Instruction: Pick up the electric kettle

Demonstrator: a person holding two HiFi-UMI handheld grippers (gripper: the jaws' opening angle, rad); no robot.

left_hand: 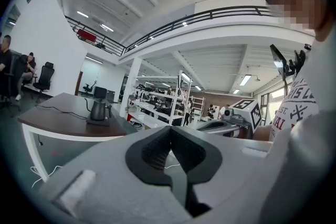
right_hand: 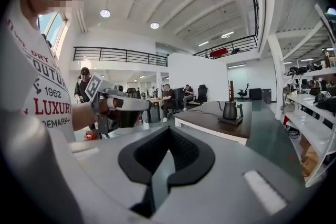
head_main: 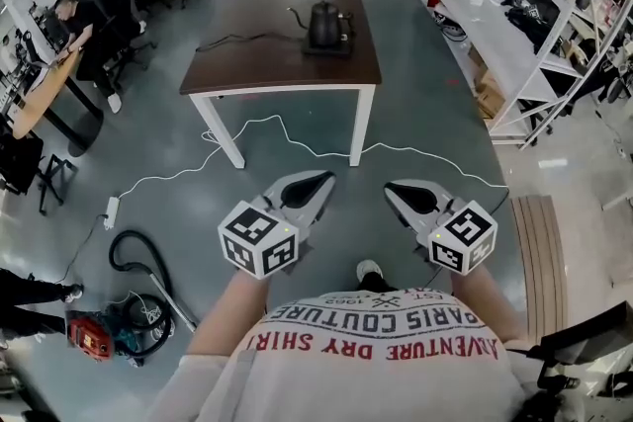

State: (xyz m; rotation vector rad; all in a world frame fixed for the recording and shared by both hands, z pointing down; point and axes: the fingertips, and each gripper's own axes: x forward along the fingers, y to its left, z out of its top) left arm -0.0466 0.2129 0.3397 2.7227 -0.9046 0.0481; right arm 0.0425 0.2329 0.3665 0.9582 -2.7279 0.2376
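A black gooseneck electric kettle stands on its base on a brown table, far ahead of me. The left gripper view shows the kettle small at the left; in the right gripper view the kettle sits right of centre. My left gripper and right gripper are held close to my body over the floor, well short of the table. Both are shut with nothing between the jaws. A black cord runs from the kettle base across the tabletop.
A white cable snakes over the floor under the table to a power strip. White shelving lines the right side. A vacuum hose and a red tool lie at the left. People sit at desks far left.
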